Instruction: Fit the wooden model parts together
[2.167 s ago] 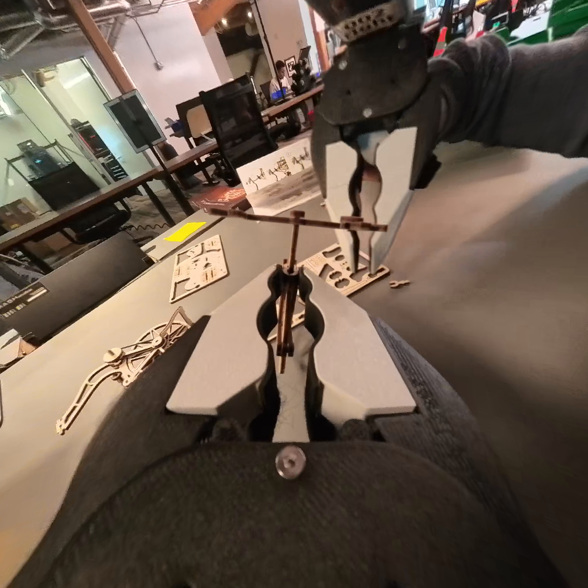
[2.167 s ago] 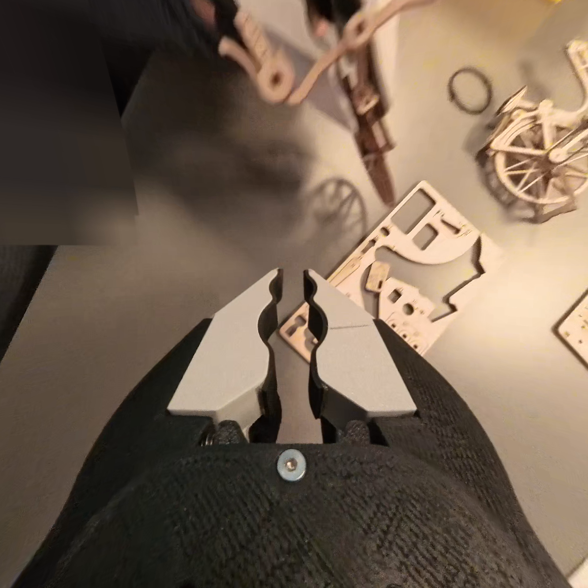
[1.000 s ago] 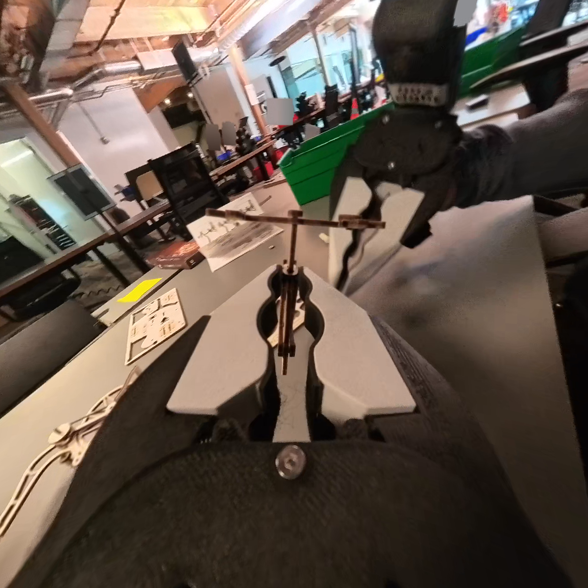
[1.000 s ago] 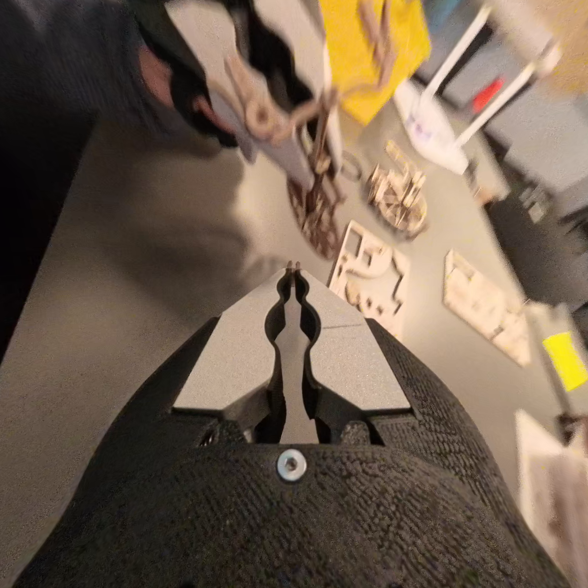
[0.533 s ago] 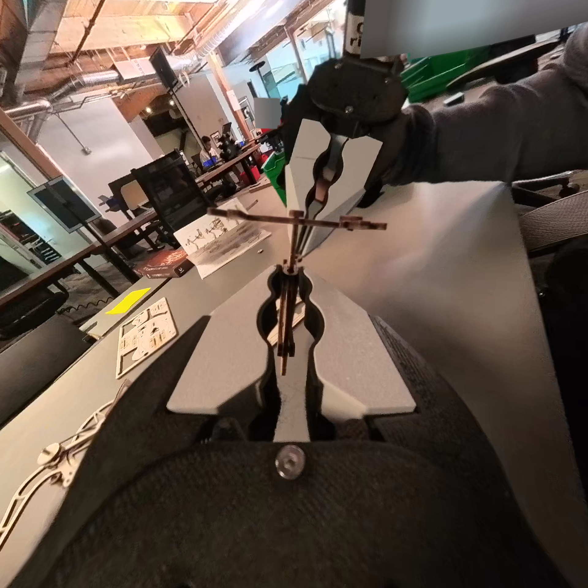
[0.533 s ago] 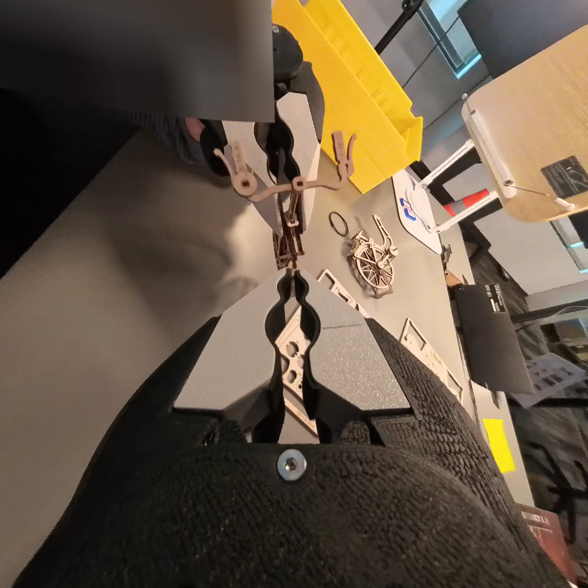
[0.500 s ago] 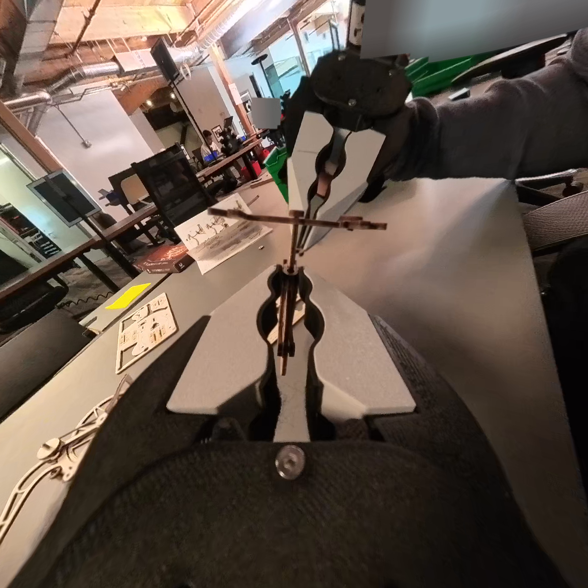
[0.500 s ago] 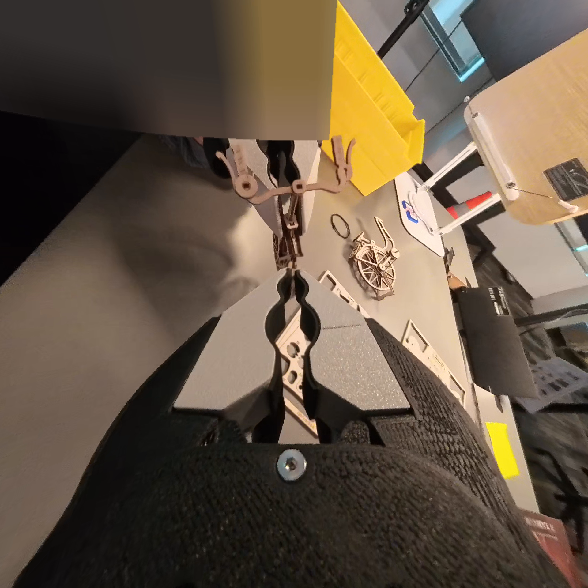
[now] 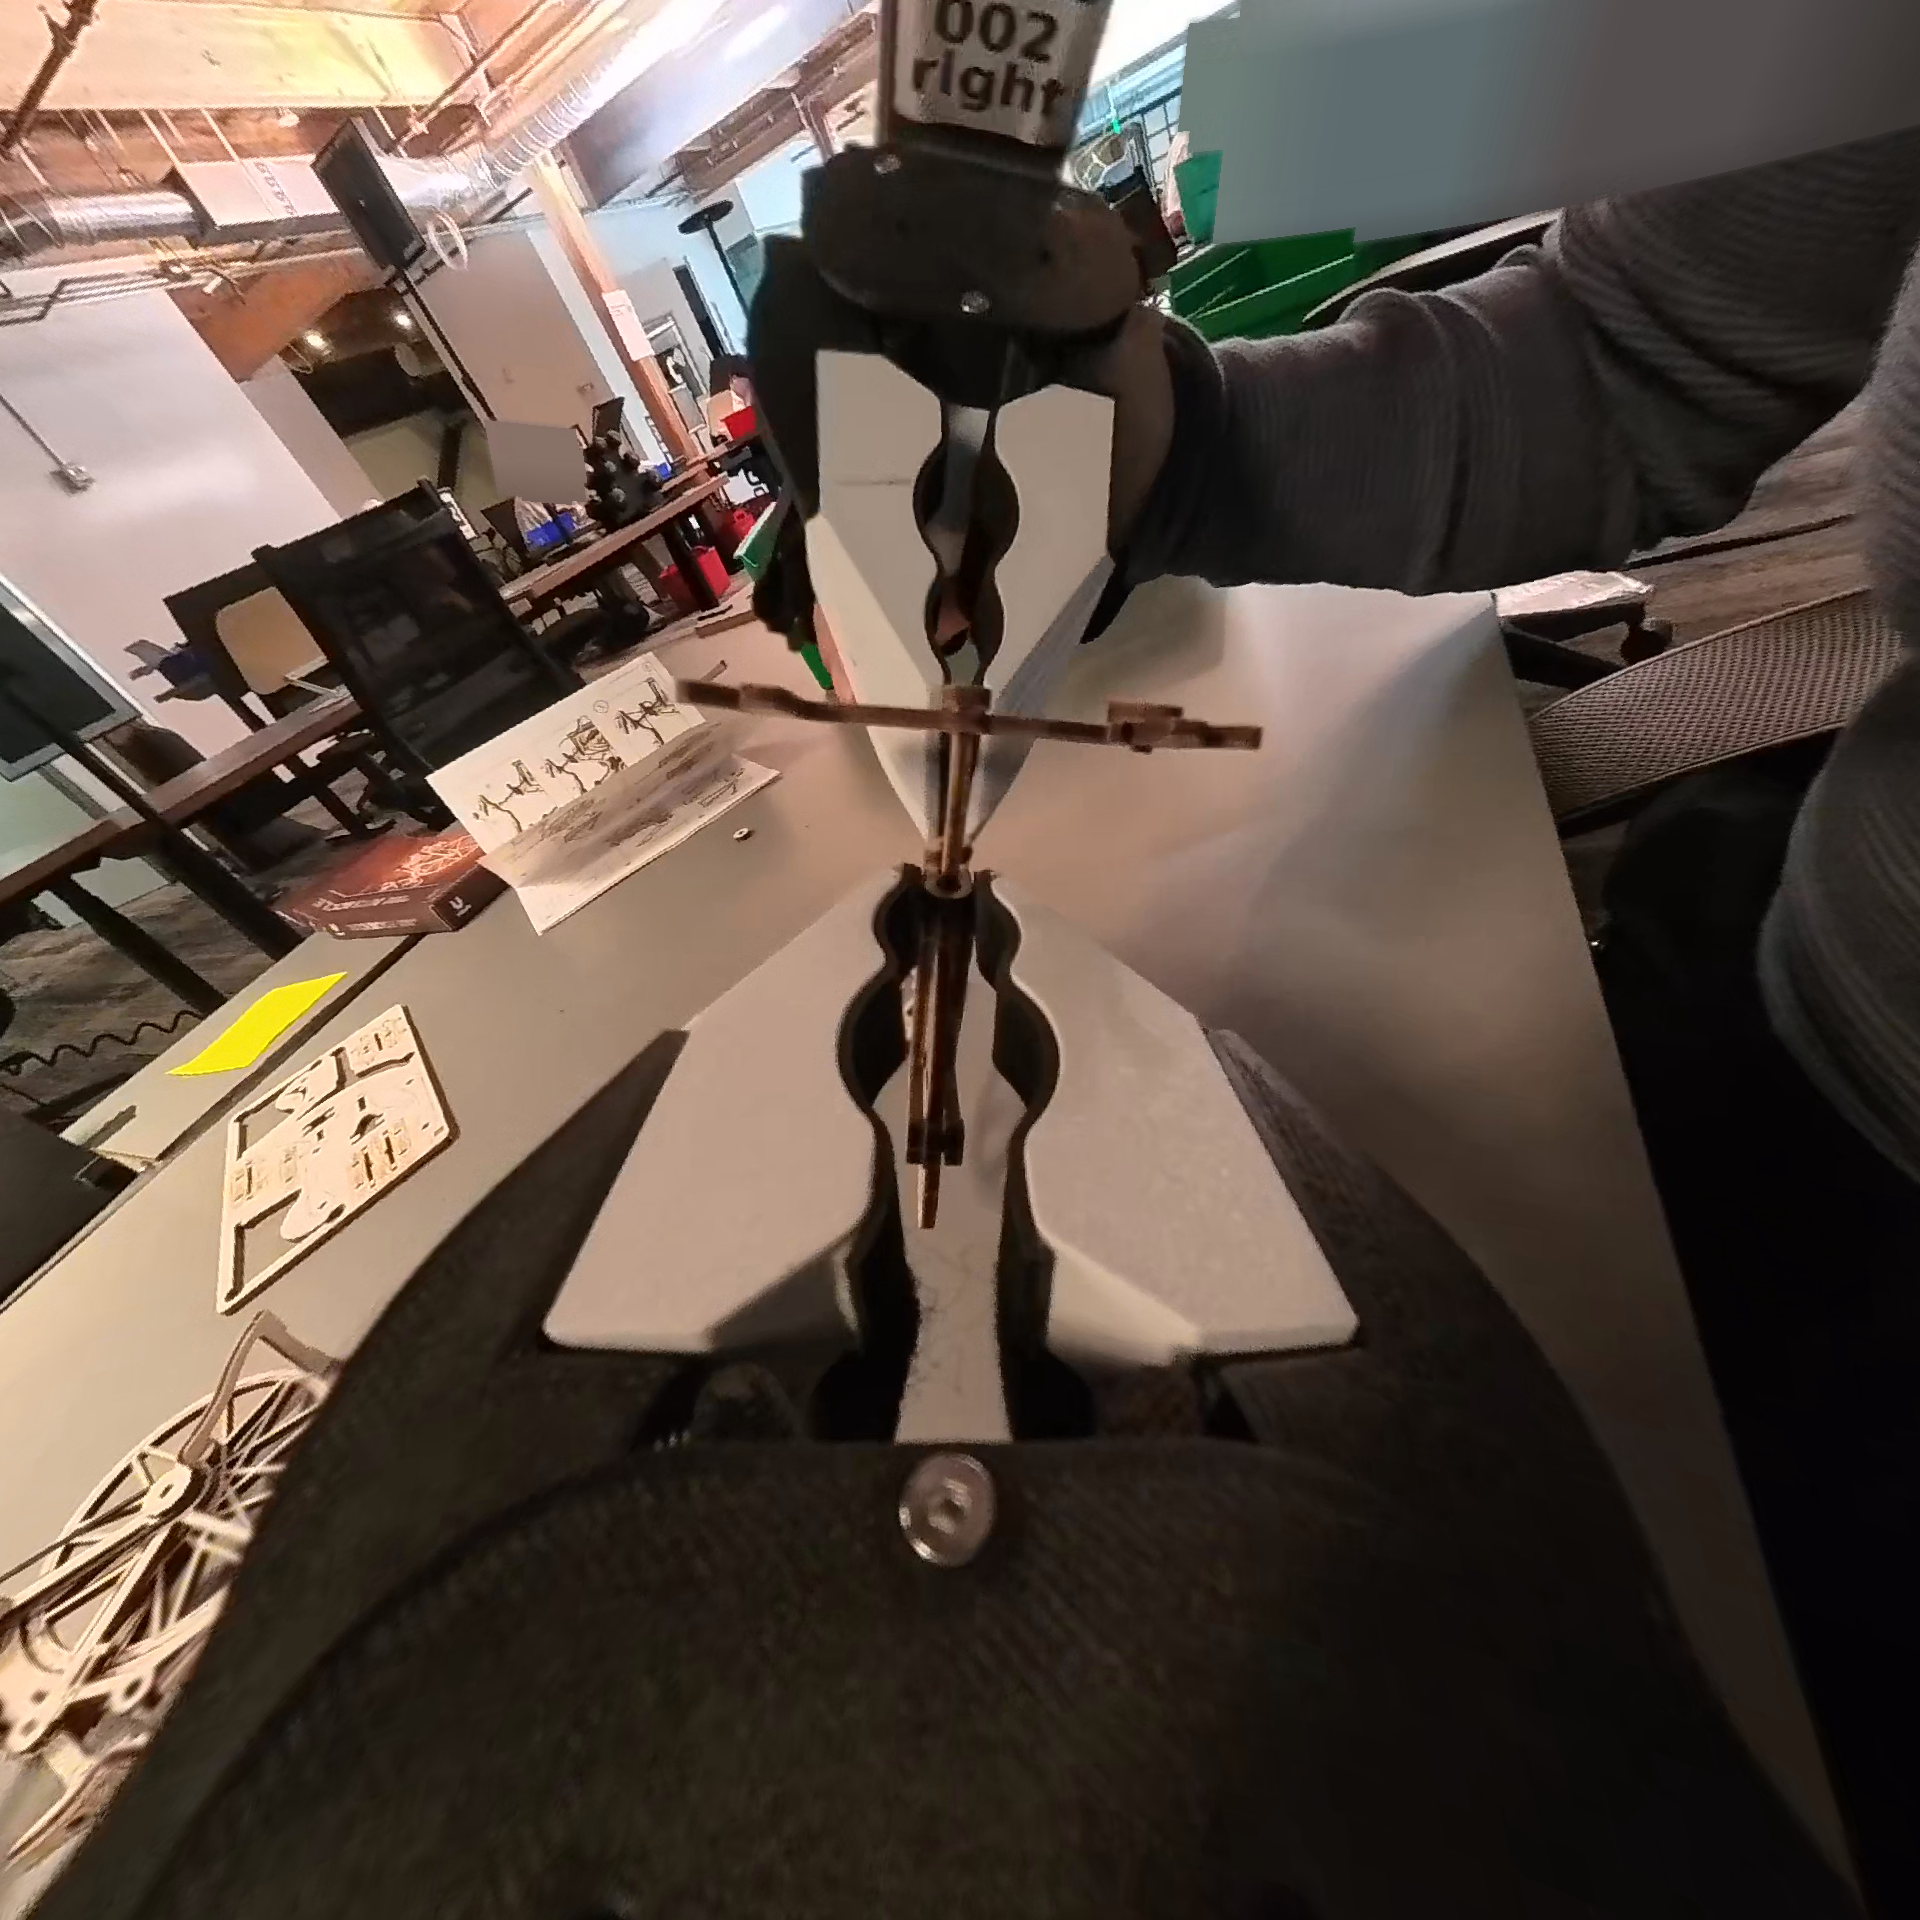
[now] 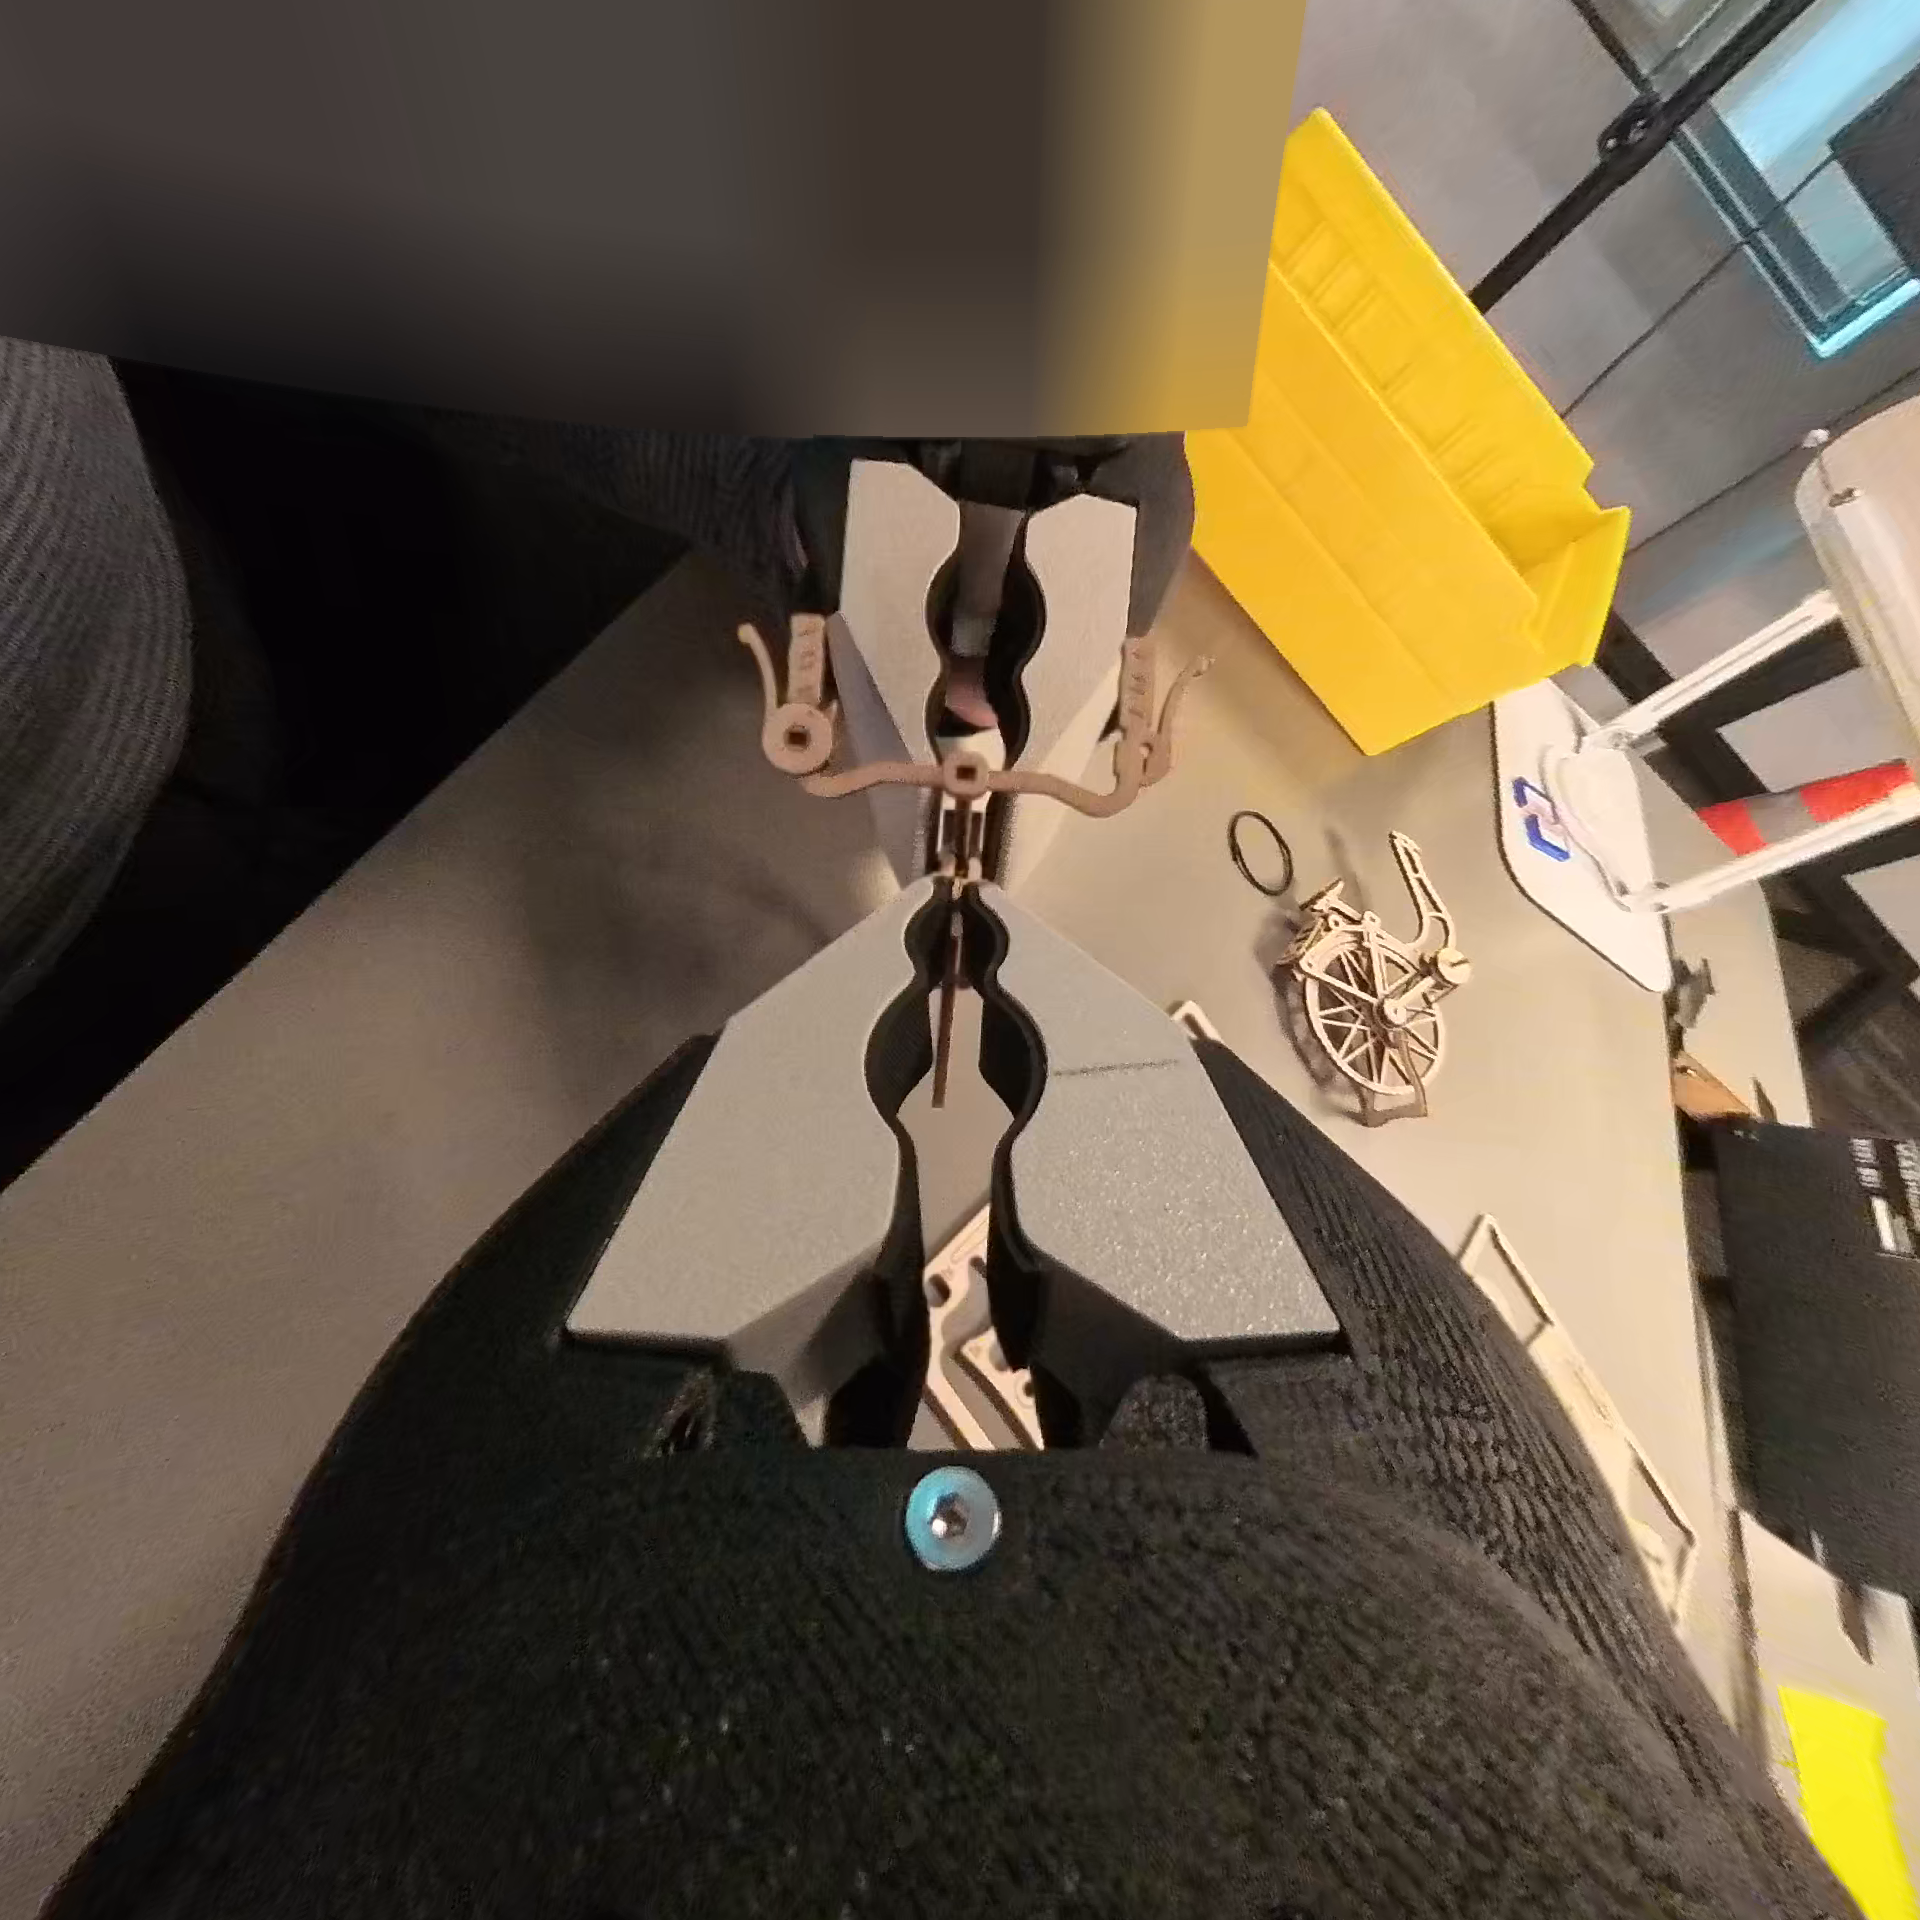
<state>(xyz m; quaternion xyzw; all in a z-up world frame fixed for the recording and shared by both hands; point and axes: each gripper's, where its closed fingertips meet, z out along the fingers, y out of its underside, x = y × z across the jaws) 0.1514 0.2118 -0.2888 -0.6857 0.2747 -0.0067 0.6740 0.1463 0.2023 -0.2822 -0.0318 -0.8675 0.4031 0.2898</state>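
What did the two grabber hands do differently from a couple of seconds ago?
The right gripper was open, down by the cut-out sheets on the table. It shut on a thin wooden strip, rose and swung round to meet the tip of the left gripper, nose to nose. The left gripper stayed shut on the handlebar piece throughout. The wheel assembly stayed on the table.

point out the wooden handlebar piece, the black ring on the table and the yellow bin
wooden handlebar piece (image 10: 966,774): right wrist view, its centre hub.
black ring (image 10: 1233,854): right wrist view, its left edge, lying on the table.
yellow bin (image 10: 1382,499): right wrist view, its ribbed side wall.
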